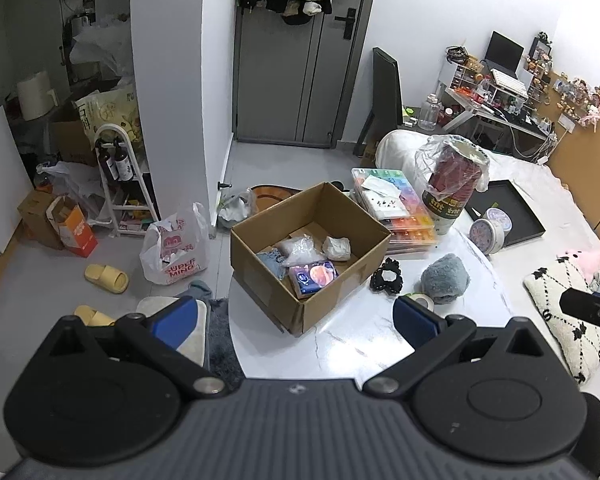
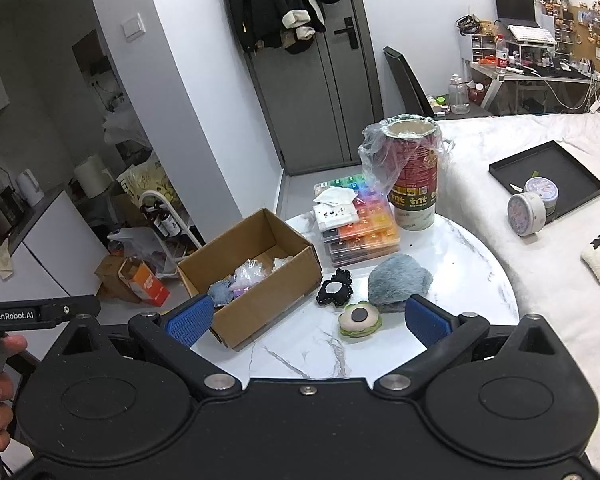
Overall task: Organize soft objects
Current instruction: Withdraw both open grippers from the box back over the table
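Note:
An open cardboard box [image 1: 312, 248] [image 2: 256, 280] stands on the round white marble table [image 1: 360, 340] [image 2: 460, 264]. Inside lie a blue fluffy piece [image 1: 270, 262] [image 2: 220, 294], a clear plastic bag [image 1: 302, 250], a white wad [image 1: 337, 248] and a colourful packet [image 1: 314, 276]. Right of the box rest a black scrunchie [image 1: 387, 276] [image 2: 335, 288], a grey-blue furry item [image 1: 446, 278] [image 2: 398, 280] and a small cream-and-green plush [image 2: 358, 319]. My left gripper [image 1: 296, 322] hovers open, in front of the box. My right gripper [image 2: 308, 322] is open, close above the plush.
A stack of colourful organiser cases [image 1: 396, 212] [image 2: 356, 220] and a tall plastic-wrapped canister [image 1: 452, 188] [image 2: 414, 176] stand behind the box. A black tray [image 1: 504, 212] [image 2: 548, 176] with round tins sits on the white bed. Bags, slippers [image 1: 106, 278] and boxes litter the floor at left.

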The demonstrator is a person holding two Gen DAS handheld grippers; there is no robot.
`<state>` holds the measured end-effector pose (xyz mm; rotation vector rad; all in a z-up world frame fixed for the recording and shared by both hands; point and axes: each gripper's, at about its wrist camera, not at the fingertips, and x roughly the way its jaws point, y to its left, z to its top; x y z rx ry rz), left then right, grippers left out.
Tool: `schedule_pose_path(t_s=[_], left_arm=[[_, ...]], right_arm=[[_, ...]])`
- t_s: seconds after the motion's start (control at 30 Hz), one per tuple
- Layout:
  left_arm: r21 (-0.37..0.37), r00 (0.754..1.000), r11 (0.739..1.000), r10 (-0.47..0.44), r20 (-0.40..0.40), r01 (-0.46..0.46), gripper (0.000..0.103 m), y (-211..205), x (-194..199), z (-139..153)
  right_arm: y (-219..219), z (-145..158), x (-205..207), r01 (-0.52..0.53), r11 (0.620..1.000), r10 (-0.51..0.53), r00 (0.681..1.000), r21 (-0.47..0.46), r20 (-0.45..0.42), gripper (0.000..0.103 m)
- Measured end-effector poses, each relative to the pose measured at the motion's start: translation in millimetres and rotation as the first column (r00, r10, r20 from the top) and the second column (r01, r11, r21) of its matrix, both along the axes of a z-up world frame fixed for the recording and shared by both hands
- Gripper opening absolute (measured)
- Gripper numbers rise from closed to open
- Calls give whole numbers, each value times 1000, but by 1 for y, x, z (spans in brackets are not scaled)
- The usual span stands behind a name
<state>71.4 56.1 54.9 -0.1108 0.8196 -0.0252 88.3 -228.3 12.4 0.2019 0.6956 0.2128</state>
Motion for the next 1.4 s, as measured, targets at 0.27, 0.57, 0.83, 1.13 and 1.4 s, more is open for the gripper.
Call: schedule_pose_path(t_s=[0.27, 0.57, 0.83, 1.13, 1.4], left_arm=[[7, 999, 1000, 8, 37, -8, 103, 1, -11, 2], [-5, 999, 1000, -9, 53, 9, 103, -7, -9, -5], [-11, 998, 999, -41, 50, 41, 102, -23, -3, -9], [-7, 997, 998, -69, 21, 69, 100, -46, 16, -22], [-2, 995, 995, -97, -9, 97, 98, -68, 36, -38]], right_arm=[[-11, -5, -7, 27, 1000, -27, 999, 10, 20, 103], [-28, -11, -13, 61, 998, -62, 998, 25, 32, 103], [-40, -20, -10, 77, 997, -77, 997, 33, 10, 103], [-57, -34, 1, 107, 993, -106, 994, 56, -17, 103], [-74, -53, 15, 138, 987, -134, 989, 79, -63, 102]])
